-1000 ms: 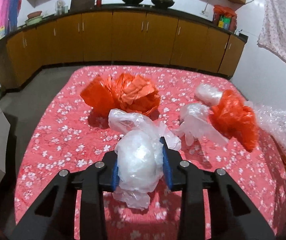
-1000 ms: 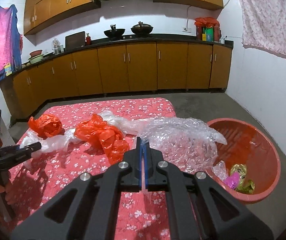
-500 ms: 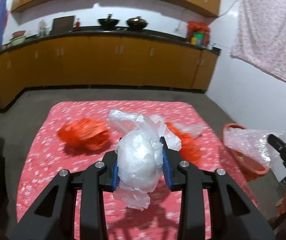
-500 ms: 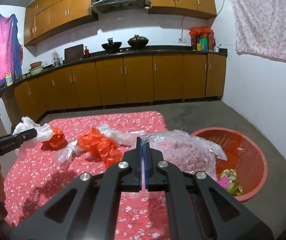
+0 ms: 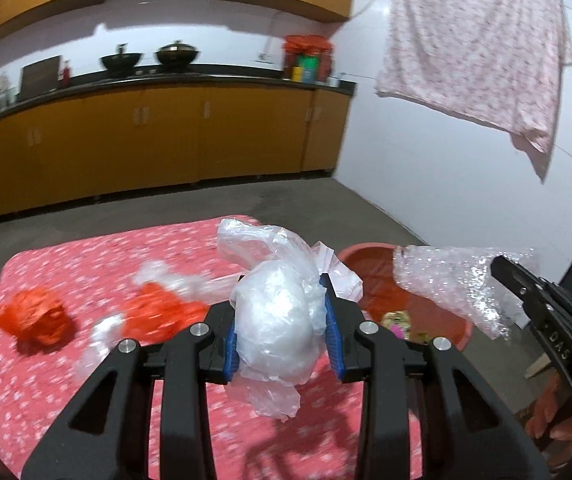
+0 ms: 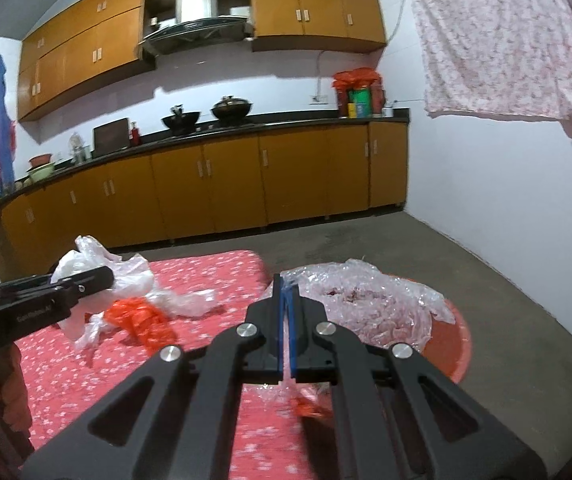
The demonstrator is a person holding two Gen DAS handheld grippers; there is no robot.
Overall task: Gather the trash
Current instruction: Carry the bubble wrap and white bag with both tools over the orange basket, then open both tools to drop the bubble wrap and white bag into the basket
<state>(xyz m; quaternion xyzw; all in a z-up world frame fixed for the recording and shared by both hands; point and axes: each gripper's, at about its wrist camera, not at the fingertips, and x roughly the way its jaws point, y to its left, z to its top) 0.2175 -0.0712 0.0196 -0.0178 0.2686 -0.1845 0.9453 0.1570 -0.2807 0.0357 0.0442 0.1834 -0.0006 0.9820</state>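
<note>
Your right gripper (image 6: 285, 316) with jaws pinched on crinkled bubble wrap (image 6: 370, 304) above the red basin (image 6: 456, 354), left gripper (image 6: 86, 280) clamping a white bag (image 6: 86, 258), orange bag (image 6: 140, 316) on the floral table (image 6: 86, 372)

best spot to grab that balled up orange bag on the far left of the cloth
Pinch the orange bag across its crumpled top, coming straight down. It sits as a loose rounded wad on the cloth, apart from other trash, so raised folds give the fingers purchase.

Glossy crinkled plastic bag (image 5: 274, 320), bubble wrap (image 6: 370, 304)

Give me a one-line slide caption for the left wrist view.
Left gripper carries a white plastic bag toward the red basin.
</note>
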